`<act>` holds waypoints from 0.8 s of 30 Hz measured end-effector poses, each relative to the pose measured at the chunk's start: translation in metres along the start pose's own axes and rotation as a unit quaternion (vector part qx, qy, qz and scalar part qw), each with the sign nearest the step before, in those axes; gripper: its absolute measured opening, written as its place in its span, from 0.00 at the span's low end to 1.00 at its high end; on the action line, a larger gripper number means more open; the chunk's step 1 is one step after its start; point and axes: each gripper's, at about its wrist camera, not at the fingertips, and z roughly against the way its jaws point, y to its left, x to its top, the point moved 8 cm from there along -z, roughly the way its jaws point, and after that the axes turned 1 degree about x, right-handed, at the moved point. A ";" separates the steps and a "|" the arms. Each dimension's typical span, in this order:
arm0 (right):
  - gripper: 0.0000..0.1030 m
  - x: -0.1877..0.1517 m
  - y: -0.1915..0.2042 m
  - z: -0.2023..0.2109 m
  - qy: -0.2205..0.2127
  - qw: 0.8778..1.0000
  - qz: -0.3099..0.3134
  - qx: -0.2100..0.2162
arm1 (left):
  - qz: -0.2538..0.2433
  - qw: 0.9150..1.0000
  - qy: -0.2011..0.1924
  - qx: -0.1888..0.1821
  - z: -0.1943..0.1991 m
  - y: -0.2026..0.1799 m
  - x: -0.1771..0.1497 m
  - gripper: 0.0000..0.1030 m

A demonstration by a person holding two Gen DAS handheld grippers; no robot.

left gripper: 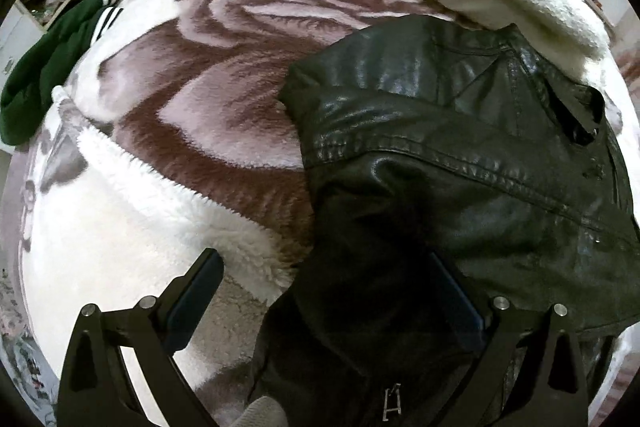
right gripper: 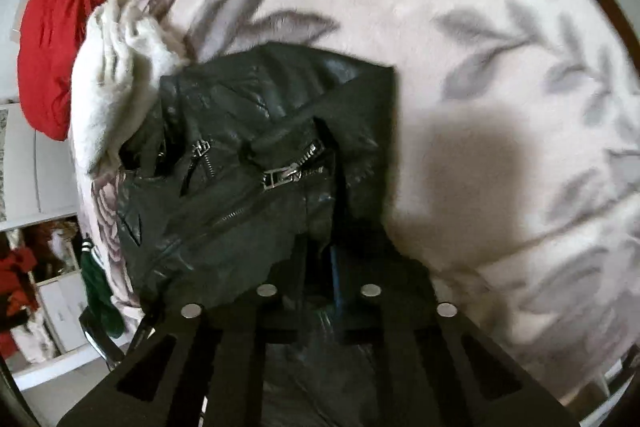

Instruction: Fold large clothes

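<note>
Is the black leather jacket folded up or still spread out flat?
Partly folded. The black leather jacket lies bunched, one sleeve crossing its body, on the floral blanket; zipper pulls show on top.

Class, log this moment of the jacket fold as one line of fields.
stage: folding | left gripper: open over black leather jacket | right gripper: shut on jacket | surface: floral blanket

The left matte black two-finger gripper [left gripper: 326,291] has angular plastic linkage arms with triangular cut-outs, round silver pivot pins, and dark blue pads lining its fingers. The right matte black gripper [right gripper: 334,267] looks the same.
</note>
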 end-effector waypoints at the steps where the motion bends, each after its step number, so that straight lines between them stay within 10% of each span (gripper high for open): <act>1: 0.01 -0.003 -0.007 -0.001 -0.001 1.000 -0.001 -0.018 | -0.002 1.000 0.000 -0.005 -0.001 -0.001 0.000 1.00; 8: 0.12 -0.001 -0.012 -0.009 0.018 0.992 0.039 -0.115 | -0.015 0.999 0.000 -0.028 -0.008 0.001 0.002 1.00; 12: 0.18 -0.007 0.036 0.018 -0.025 0.988 0.122 -0.092 | -0.021 0.999 -0.010 -0.031 -0.009 0.000 0.000 1.00; 19: 0.16 -0.008 0.027 -0.087 0.075 0.973 0.174 -0.132 | -0.013 0.999 -0.016 -0.036 -0.019 0.005 0.002 1.00; 24: 0.15 -0.004 0.026 -0.113 0.057 0.962 0.208 -0.165 | -0.026 0.999 -0.027 -0.029 -0.030 -0.002 0.001 1.00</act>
